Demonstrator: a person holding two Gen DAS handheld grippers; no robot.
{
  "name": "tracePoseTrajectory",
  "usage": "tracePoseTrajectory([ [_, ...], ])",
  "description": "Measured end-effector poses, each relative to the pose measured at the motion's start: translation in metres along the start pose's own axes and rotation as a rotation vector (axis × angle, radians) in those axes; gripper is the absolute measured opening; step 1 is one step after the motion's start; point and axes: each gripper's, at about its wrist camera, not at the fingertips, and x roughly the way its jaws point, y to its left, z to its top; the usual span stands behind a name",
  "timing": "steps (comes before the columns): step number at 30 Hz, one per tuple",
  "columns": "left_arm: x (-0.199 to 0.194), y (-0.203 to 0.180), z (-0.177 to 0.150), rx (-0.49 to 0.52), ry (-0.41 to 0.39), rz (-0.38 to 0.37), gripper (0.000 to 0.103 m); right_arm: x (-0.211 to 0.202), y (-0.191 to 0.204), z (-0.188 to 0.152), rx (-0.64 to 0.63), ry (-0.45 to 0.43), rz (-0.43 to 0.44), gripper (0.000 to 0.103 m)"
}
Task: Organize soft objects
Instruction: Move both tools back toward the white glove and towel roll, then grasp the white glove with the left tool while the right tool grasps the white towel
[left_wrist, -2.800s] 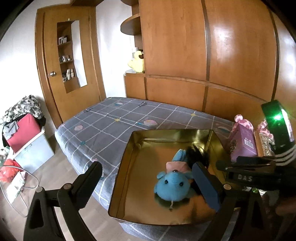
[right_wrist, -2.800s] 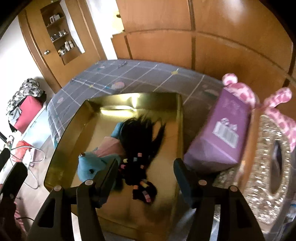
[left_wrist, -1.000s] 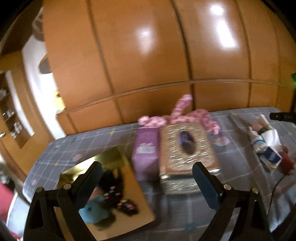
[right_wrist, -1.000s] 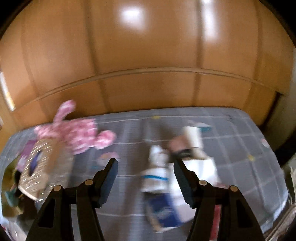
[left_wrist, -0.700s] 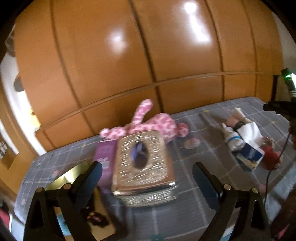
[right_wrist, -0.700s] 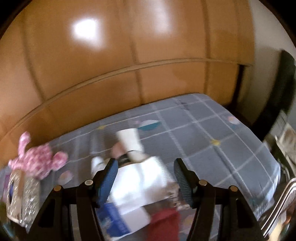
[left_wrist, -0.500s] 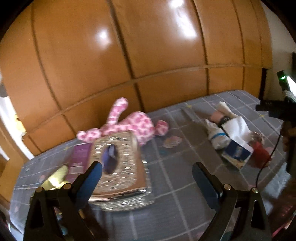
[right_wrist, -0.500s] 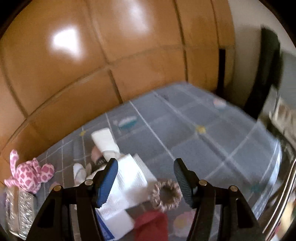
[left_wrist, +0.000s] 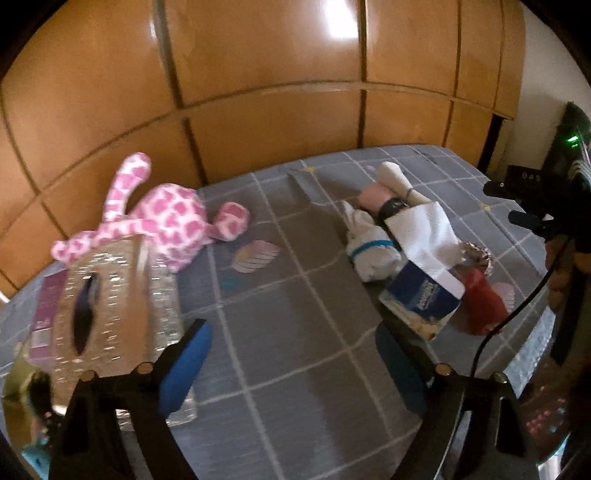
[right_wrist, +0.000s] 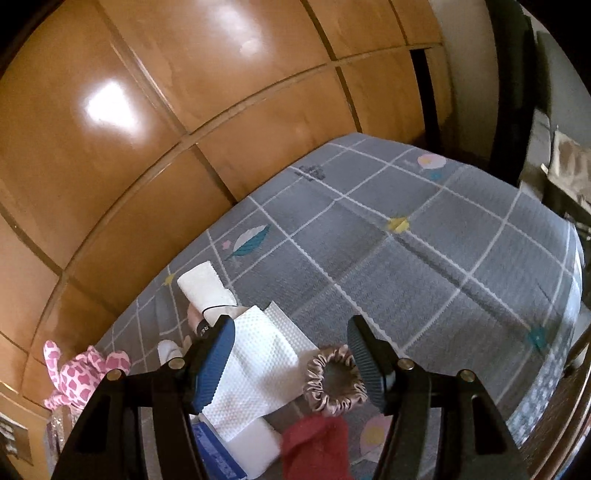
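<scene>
On the grey checked bed lies a pile of soft things: rolled white socks (left_wrist: 371, 245), a tissue pack with white tissue pulled out (left_wrist: 424, 284), a red cloth (left_wrist: 482, 302) and a brown satin scrunchie (right_wrist: 334, 382). A pink spotted plush (left_wrist: 170, 221) lies at the left behind a glittery tissue box (left_wrist: 99, 314). My left gripper (left_wrist: 291, 362) is open and empty above bare bedding. My right gripper (right_wrist: 291, 365) is open and empty, just above the tissue (right_wrist: 251, 376) and the scrunchie.
A wooden wardrobe wall (left_wrist: 258, 74) runs behind the bed. A purple box (left_wrist: 46, 306) and the gold tray's edge (left_wrist: 14, 373) sit at the far left. The bed's right end (right_wrist: 561, 295) drops off beside dark furniture.
Both grippers have swung right, away from the gold tray with the blue plush and dark wig. The right gripper has come down over the tissue, scrunchie and red cloth.
</scene>
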Motion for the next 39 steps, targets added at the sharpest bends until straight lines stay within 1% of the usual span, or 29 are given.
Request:
tracePoseTrajectory([
  [1,0.004,-0.003,0.002,-0.001,0.011,-0.011,0.078,0.001,-0.001,0.000,0.004,0.004,0.001,0.064],
  [2,0.011,-0.006,0.005,-0.003,0.030,-0.035,0.077,0.002,-0.001,0.000,0.005,0.008,0.003,0.064],
  [3,0.015,-0.009,0.006,-0.005,0.043,-0.055,0.073,0.002,-0.001,0.000,0.006,0.013,0.006,0.064],
  [4,0.022,-0.012,0.009,-0.005,0.059,-0.076,0.067,0.004,-0.001,0.000,0.006,0.018,0.010,0.064],
  [6,0.032,-0.017,0.016,-0.010,0.080,-0.095,0.063,0.006,0.001,-0.001,-0.003,0.031,0.013,0.064],
  [8,0.043,-0.020,0.026,-0.038,0.095,-0.146,0.063,0.008,0.004,-0.002,-0.014,0.039,0.018,0.064],
  [10,0.053,-0.024,0.036,-0.067,0.093,-0.183,0.063,0.009,0.005,-0.002,-0.022,0.045,0.024,0.064],
  [13,0.072,-0.031,0.047,-0.086,0.113,-0.200,0.064,0.011,0.006,-0.003,-0.028,0.059,0.034,0.064],
  [15,0.089,-0.037,0.056,-0.104,0.144,-0.237,0.064,0.012,0.006,-0.003,-0.027,0.064,0.039,0.064],
  [18,0.111,-0.045,0.068,-0.112,0.168,-0.227,0.064,0.013,0.004,-0.002,-0.020,0.073,0.044,0.064],
  [21,0.132,-0.049,0.078,-0.131,0.205,-0.251,0.064,0.015,0.001,-0.002,-0.002,0.085,0.048,0.064],
  [24,0.149,-0.056,0.085,-0.111,0.221,-0.234,0.065,0.017,-0.002,-0.002,0.016,0.095,0.053,0.064],
  [26,0.158,-0.056,0.085,-0.122,0.236,-0.260,0.058,0.018,-0.003,-0.002,0.027,0.104,0.058,0.064],
  [27,0.162,-0.053,0.083,-0.135,0.250,-0.285,0.051,0.019,-0.004,-0.002,0.035,0.108,0.065,0.064],
  [29,0.164,-0.047,0.077,-0.158,0.265,-0.339,0.048,0.020,-0.007,-0.001,0.052,0.115,0.071,0.064],
  [30,0.162,-0.045,0.074,-0.162,0.262,-0.349,0.045,0.021,-0.008,-0.001,0.058,0.122,0.080,0.064],
  [31,0.160,-0.043,0.072,-0.162,0.253,-0.351,0.043,0.021,-0.008,-0.001,0.059,0.127,0.087,0.064],
  [34,0.151,-0.036,0.064,-0.151,0.238,-0.355,0.040,0.023,-0.001,-0.003,0.026,0.143,0.094,0.064],
  [37,0.141,-0.027,0.056,-0.166,0.235,-0.345,0.040,0.026,0.007,-0.005,-0.018,0.166,0.102,0.064],
  [39,0.134,-0.021,0.047,-0.168,0.229,-0.328,0.040,0.029,0.013,-0.007,-0.050,0.181,0.091,0.064],
])
